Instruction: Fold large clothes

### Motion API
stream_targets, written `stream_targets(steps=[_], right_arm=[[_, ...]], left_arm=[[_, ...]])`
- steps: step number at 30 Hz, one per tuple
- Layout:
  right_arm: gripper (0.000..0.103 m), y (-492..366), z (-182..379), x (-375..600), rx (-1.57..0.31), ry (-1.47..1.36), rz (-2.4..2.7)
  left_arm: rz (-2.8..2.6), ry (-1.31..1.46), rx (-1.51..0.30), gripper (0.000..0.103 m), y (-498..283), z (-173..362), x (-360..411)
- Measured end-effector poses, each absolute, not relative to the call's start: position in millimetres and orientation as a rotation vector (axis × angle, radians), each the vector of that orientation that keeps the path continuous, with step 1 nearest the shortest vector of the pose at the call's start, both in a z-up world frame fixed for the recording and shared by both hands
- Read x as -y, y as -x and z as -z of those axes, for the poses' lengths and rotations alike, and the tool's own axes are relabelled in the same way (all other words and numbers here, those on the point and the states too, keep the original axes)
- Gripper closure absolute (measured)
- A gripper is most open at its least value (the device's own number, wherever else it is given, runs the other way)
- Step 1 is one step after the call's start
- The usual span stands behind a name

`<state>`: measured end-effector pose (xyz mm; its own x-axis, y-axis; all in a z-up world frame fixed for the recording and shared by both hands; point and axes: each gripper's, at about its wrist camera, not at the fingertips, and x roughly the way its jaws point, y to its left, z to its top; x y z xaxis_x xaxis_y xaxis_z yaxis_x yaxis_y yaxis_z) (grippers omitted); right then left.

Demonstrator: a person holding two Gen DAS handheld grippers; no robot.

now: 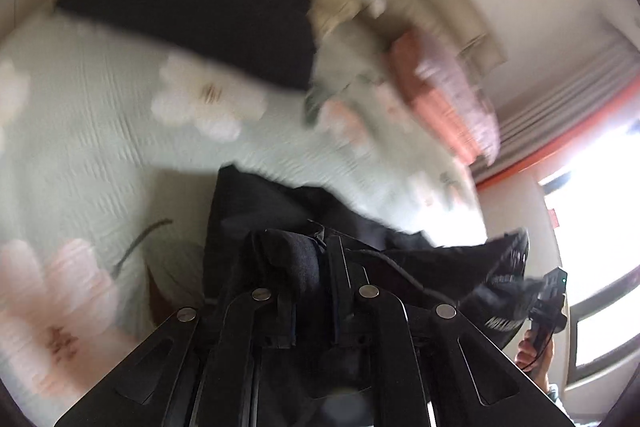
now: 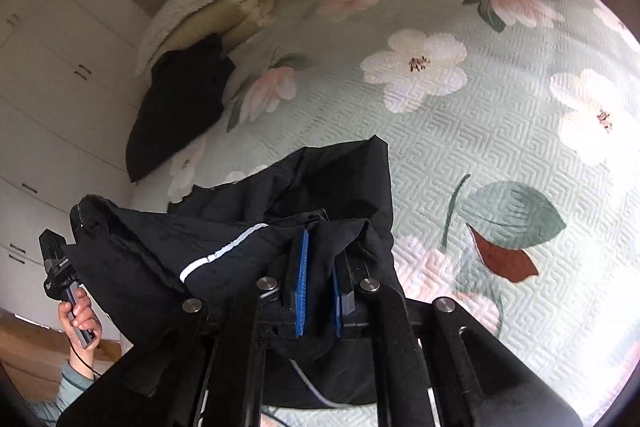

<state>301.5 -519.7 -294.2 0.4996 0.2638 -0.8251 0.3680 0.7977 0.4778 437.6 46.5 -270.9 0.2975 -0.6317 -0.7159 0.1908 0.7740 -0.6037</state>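
Black fabric fills both our grips: the right gripper [image 2: 320,267] and left gripper [image 1: 316,267] each pinch the dark garment [image 2: 248,227], stretched between them above the near edge of the floral bedspread [image 2: 460,131]. We should keep it taut and both corners level.

Two black garments [image 2: 280,211] [image 2: 180,107], two tongs [image 2: 320,267] [image 1: 316,259], one bedspread [image 2: 500,131].
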Motion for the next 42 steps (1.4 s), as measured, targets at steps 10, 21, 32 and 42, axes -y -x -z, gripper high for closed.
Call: stream_targets(steps=[10,21,32,42], right_arm=[[0.070,-313.1,348.1,565.0,-1.134,-0.926,0.007],[0.054,-277.7,274.4,552.7,-1.121,-0.665,0.095],[0.032,-312.2,279.4,496.0,-1.120,-0.378,0.053],[0.032,-367.3,322.7,482.8,-1.157,-0.131,0.030]], left_arm=[[0.680,0.674,-1.416,0.086,-464.3,330.5,-92.6],[0.745,0.598,-1.470,0.081,-441.9,263.9,-128.2],[0.566,0.375,-1.343,0.026,-422.8,224.5,-143.4],[0.592,0.127,-1.362,0.027,-441.3,289.6,-63.2]])
